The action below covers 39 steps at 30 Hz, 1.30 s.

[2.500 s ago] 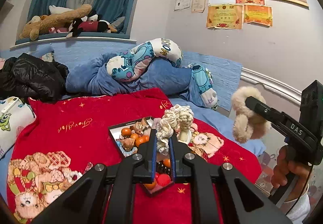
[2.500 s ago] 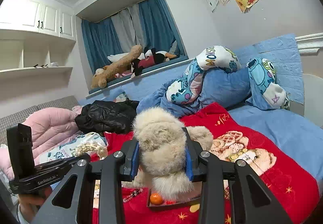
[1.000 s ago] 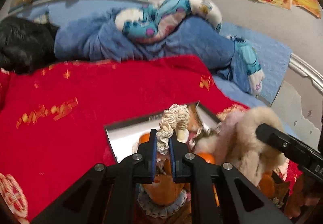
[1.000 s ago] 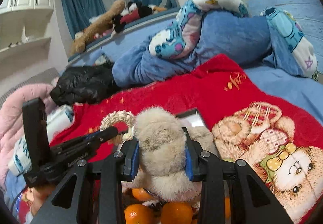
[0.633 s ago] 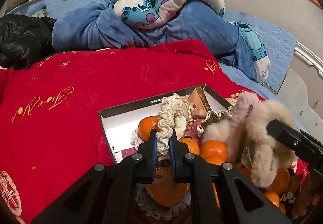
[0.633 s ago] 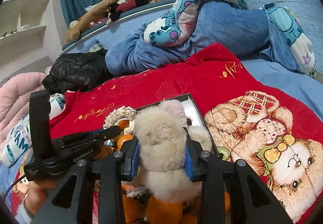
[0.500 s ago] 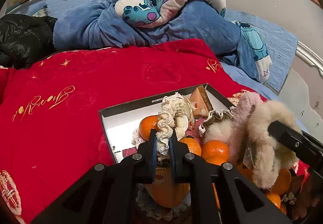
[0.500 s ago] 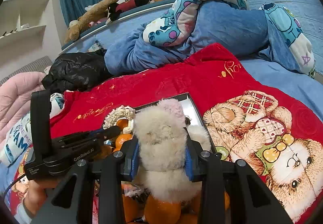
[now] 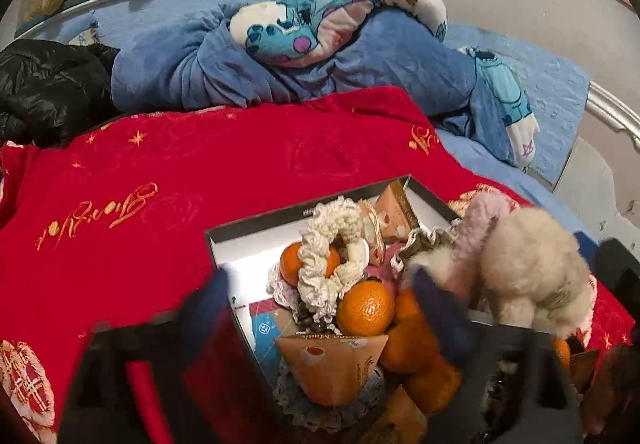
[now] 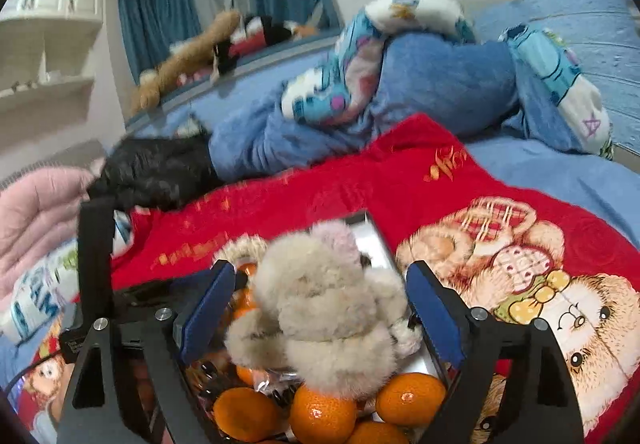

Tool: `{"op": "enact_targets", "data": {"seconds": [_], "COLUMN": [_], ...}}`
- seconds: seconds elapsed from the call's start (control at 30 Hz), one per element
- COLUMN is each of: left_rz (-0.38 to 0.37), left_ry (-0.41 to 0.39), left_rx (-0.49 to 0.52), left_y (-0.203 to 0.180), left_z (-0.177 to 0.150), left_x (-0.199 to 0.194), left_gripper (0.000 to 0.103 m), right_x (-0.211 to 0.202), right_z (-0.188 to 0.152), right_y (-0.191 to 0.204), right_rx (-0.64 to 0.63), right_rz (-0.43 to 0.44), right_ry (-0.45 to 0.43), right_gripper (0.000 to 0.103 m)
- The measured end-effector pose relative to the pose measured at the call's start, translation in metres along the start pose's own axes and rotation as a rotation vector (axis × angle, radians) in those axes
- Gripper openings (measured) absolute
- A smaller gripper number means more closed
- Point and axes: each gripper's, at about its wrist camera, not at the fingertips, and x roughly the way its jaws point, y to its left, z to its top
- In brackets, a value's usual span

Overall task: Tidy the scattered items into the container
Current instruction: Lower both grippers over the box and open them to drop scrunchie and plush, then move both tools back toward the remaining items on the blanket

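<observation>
Left hand-held gripper [image 9: 320,308]: fingers spread wide, blurred, gripping nothing. Cream scrunchie [image 9: 330,258] lying free in box [image 9: 256,232], draped over an orange [image 9: 366,308], loop's long axis running roughly away from the camera, far end toward the box's back wall. Right hand-held gripper [image 10: 318,318]: blue pads apart, clear of the fluffy beige toy [image 10: 328,316] on both sides. Toy resting on oranges [image 10: 322,414] at the box's right end, pink ear [image 10: 336,240] pointing away from the camera; probably leaning on the right wall, hard to confirm. Box sitting on red blanket [image 9: 160,180] on the bed. Snack packet [image 9: 336,368] at near edge, point toward the camera.
</observation>
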Motion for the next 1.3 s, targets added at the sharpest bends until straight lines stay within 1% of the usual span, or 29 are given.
{"op": "enact_targets", "data": {"seconds": [0.03,0.17,0.33,0.4,0.47,0.53,0.6,0.67,0.73,0.77,0.9,1.0,1.1,1.17,1.27,1.3], "left_rz": [0.003,-0.005,0.003,0.012,0.013,0.038,0.059,0.103,0.153,0.162,0.238,0.259,0.293,0.304,0.264,0.259], "left_ry": [-0.014,-0.040,-0.056,-0.051,-0.053,-0.064,-0.067,-0.078,-0.082,-0.082,-0.116,-0.122,-0.099,-0.078,-0.018,-0.010], "left_rx": [-0.001,-0.032,-0.047,-0.058,-0.034,-0.022,-0.021,-0.029,-0.054,-0.065,-0.125,-0.155,-0.152,-0.141,-0.145,-0.146], "left_y": [0.000,0.006,0.012,0.016,0.018,0.023,0.032,0.046,0.071,0.082,0.132,0.155,0.164,0.165,0.165,0.164], "left_z": [0.001,0.007,0.009,0.006,0.000,-0.010,-0.020,-0.029,-0.039,-0.044,-0.068,-0.088,-0.107,-0.119,-0.141,-0.146], "left_x": [-0.004,-0.015,-0.028,-0.040,-0.056,-0.075,-0.095,-0.115,-0.141,-0.149,-0.206,-0.239,-0.255,-0.257,-0.252,-0.251], "left_gripper": [0.103,0.103,0.103,0.103,0.103,0.103,0.103,0.103,0.103,0.103,0.103,0.103,0.103,0.103,0.103,0.103], "right_x": [-0.003,-0.013,-0.025,-0.027,-0.030,-0.032,-0.033,-0.036,-0.041,-0.044,-0.056,-0.056,-0.054,-0.052,-0.046,-0.044], "right_z": [0.000,0.001,-0.001,-0.002,-0.004,-0.004,-0.005,-0.007,-0.012,-0.014,-0.024,-0.031,-0.038,-0.047,-0.060,-0.064], "right_y": [-0.003,-0.008,-0.004,0.000,0.005,0.009,0.013,0.023,0.034,0.040,0.068,0.095,0.120,0.141,0.163,0.168], "right_rx": [0.020,0.059,0.053,0.035,0.017,0.015,0.029,0.033,0.032,0.030,0.028,0.034,0.003,-0.032,-0.073,-0.085], "right_rz": [0.013,0.043,0.031,0.023,0.027,0.046,0.072,0.107,0.165,0.188,0.276,0.332,0.351,0.356,0.370,0.374], "right_ry": [-0.019,-0.087,-0.159,-0.173,-0.187,-0.195,-0.185,-0.180,-0.170,-0.171,-0.164,-0.132,-0.102,-0.077,-0.034,-0.029], "right_gripper": [0.103,0.103,0.103,0.103,0.103,0.103,0.103,0.103,0.103,0.103,0.103,0.103,0.103,0.103,0.103,0.103]}}
